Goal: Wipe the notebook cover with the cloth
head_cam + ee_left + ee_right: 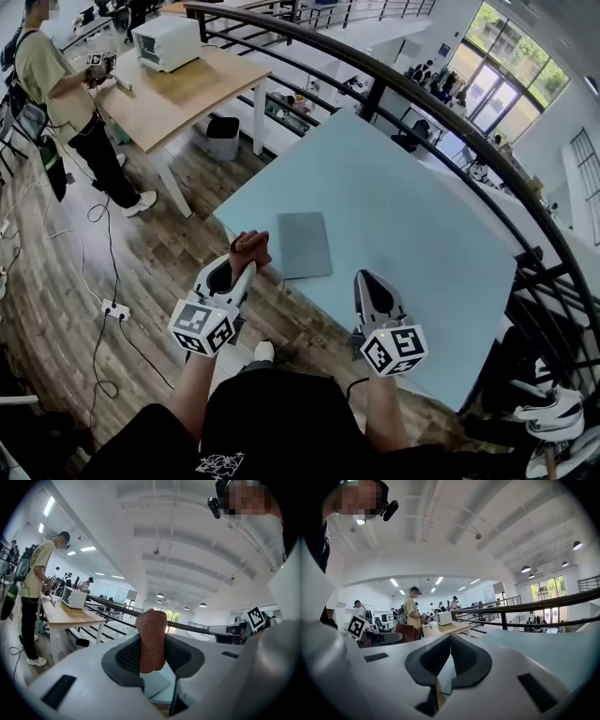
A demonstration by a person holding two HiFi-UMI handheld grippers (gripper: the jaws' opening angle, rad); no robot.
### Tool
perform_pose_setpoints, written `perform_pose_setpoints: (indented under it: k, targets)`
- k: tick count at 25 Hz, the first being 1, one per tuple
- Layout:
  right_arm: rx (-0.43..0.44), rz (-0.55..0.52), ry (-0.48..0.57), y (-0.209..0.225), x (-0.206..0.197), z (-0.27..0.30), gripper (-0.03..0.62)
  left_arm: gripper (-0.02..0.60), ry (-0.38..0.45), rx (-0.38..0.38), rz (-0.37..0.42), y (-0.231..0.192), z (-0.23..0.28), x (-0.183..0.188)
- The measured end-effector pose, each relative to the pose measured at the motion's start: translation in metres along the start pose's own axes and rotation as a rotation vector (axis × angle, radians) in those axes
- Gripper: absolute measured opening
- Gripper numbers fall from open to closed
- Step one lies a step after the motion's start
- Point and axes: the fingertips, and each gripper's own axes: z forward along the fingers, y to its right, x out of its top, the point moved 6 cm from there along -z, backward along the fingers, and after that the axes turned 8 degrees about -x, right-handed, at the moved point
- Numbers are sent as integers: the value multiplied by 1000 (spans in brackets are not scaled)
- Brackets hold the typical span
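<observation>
The notebook (pixel 305 246) lies on the table (pixel 422 234), just right of the left claw (pixel 242 272) and ahead-left of the right claw (pixel 367 281). The cloth (pixel 250 247) sits between the left claw's jaws, beside the notebook's left edge.

Head camera sits high, aimed steeply down: the left gripper (pixel 246 265) and right gripper (pixel 367 279) are low in frame, at the near edge of the blue table (pixel 403 225). The left gripper view rides tight behind its jaws and tilts upward past the pinched cloth (pixel 153 639) toward the ceiling and the railing (pixel 189 626). The right gripper view is just as close and faces up and leftward (the other gripper's marker cube (pixel 356 626) shows at its left). All three views share the wooden desk (pixel 178 89) and the standing person (pixel 56 80).
</observation>
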Motion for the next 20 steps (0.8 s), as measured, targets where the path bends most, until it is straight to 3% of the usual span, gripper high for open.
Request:
perform_pose_setpoints:
  k: [12,20]
  targets:
    - [-19,33,-43,5,-3,51,8,132,-51,0,-33,-37,18,4]
    - [1,41,-52,43,-2,99,8,132,-70,16,-46,-49,63,6]
